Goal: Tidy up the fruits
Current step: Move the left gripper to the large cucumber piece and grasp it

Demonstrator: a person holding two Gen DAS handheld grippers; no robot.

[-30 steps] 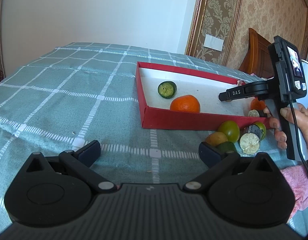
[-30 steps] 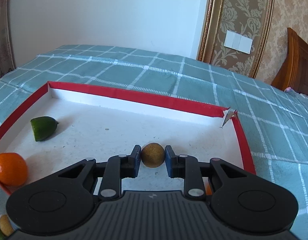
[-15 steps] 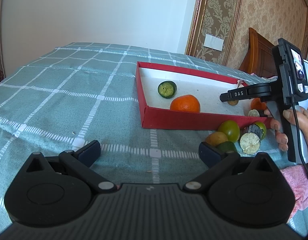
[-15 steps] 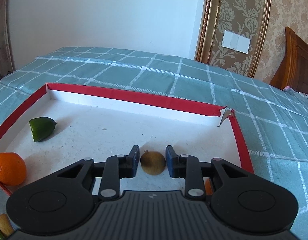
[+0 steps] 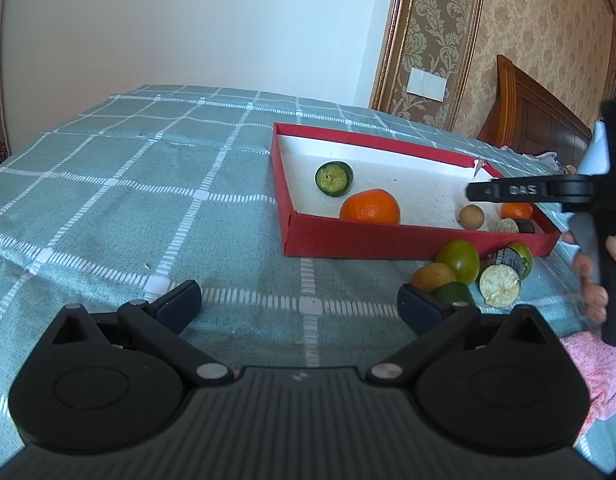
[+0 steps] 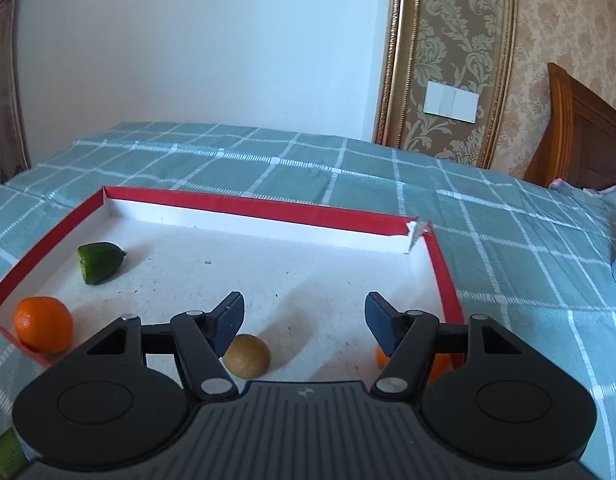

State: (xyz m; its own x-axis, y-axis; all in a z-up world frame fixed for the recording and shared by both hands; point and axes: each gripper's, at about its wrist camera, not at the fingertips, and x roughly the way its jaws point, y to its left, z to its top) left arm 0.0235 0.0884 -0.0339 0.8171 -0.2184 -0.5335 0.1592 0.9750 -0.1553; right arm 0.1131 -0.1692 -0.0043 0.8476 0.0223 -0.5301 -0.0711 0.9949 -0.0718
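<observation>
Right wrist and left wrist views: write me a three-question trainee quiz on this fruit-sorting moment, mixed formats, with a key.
1. True or false: the right gripper is shut on the brown fruit.
2. Multiple choice: where does the brown fruit lie? A) on the cloth B) in the red tray C) between the left gripper's fingers
3. Fill in: the large orange in the tray sits nearest the tray's ____ wall, seen from the left wrist.

Key: 1 false, the fingers stand wide apart above the fruit. 2 B. 3 front.
</observation>
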